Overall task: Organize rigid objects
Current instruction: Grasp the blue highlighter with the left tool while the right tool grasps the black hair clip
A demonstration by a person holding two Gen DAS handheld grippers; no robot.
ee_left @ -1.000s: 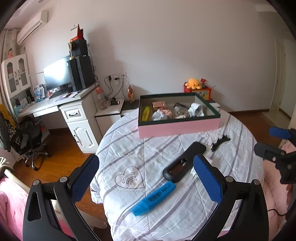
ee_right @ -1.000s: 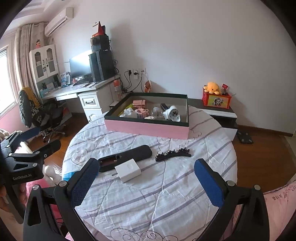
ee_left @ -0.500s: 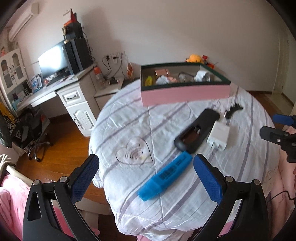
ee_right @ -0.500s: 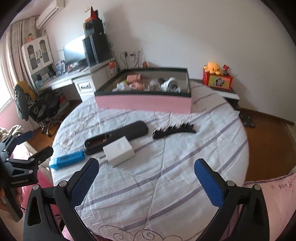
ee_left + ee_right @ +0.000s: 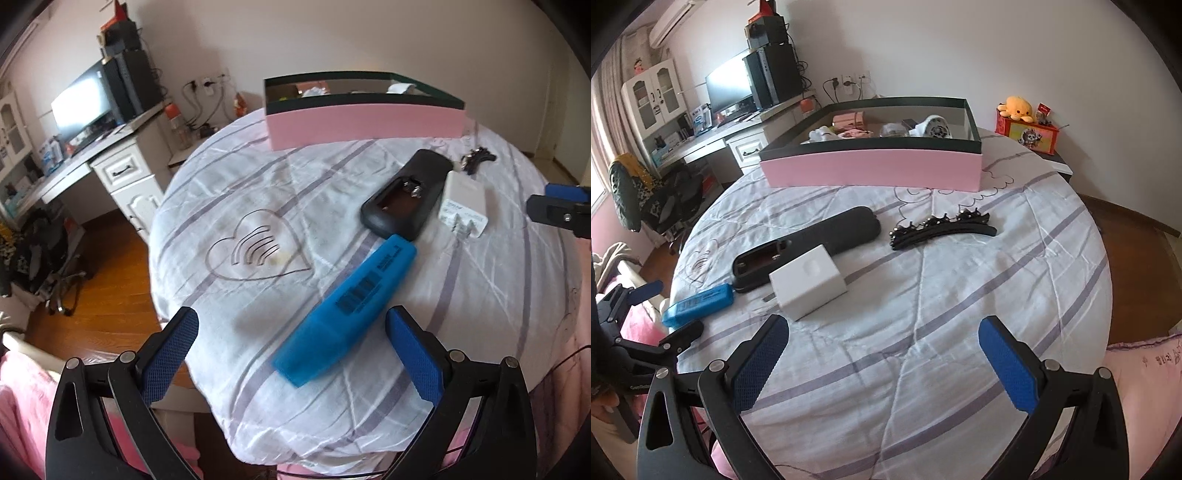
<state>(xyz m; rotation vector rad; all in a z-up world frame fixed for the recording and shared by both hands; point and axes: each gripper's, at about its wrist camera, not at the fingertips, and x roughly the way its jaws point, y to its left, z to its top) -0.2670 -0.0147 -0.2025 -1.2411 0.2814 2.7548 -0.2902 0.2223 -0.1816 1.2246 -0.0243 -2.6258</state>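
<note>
A blue highlighter [image 5: 347, 310] lies on the round table, its near end between the fingers of my open left gripper [image 5: 291, 354]. Beyond it lie a black remote [image 5: 406, 194] with its battery bay open, a white charger [image 5: 463, 201] and a black hair clip [image 5: 476, 160]. A pink box [image 5: 364, 122] with a dark rim stands at the far side and holds several small items. My right gripper [image 5: 884, 362] is open and empty above the near cloth, short of the charger [image 5: 809, 280], the remote [image 5: 812, 240], the hair clip [image 5: 942, 227] and the box [image 5: 871, 170].
The table wears a white quilt with purple stripes [image 5: 960, 314]. A desk with a monitor [image 5: 729, 90] and a chair [image 5: 646, 199] stand to the left. A plush toy on a red box [image 5: 1025, 123] sits behind the table. Pink bedding [image 5: 1145, 365] lies at the right.
Both grippers have moved forward and down toward the table. The highlighter now reaches between the left fingers, and the charger sits closer to the right gripper. Both stay open.
</note>
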